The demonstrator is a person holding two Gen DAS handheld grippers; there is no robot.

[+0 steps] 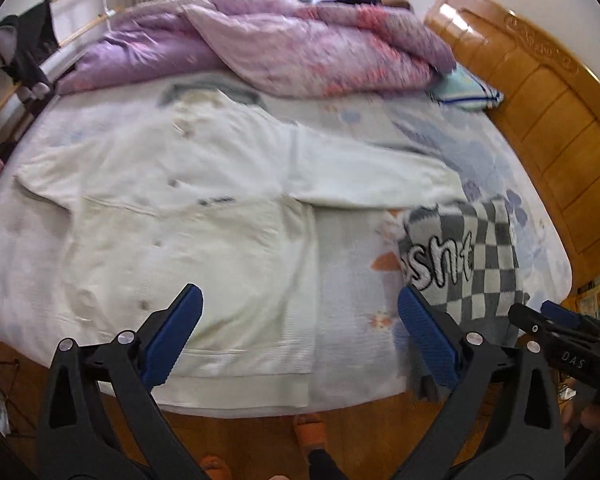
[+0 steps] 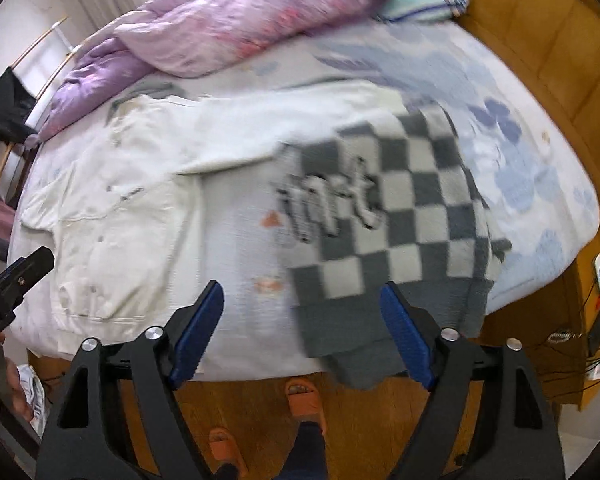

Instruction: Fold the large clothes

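Observation:
A large white button-up garment (image 1: pixel 148 208) lies spread flat on the bed, one sleeve stretched to the right; it also shows in the right wrist view (image 2: pixel 132 184). A folded grey-and-white checkered sweater (image 1: pixel 472 256) with lettering lies at the bed's near right edge, also in the right wrist view (image 2: pixel 400 224). My left gripper (image 1: pixel 300 328) is open and empty above the white garment's hem. My right gripper (image 2: pixel 302 320) is open and empty above the sweater's near edge; it also shows at the right of the left wrist view (image 1: pixel 556 320).
A purple-pink quilt (image 1: pixel 260 40) is heaped along the bed's far side. A striped pillow (image 1: pixel 468 88) lies by the wooden headboard (image 1: pixel 548 92). A rack with dark clothes (image 1: pixel 24 52) stands at far left. My feet in orange slippers (image 2: pixel 304 396) stand on the wooden floor.

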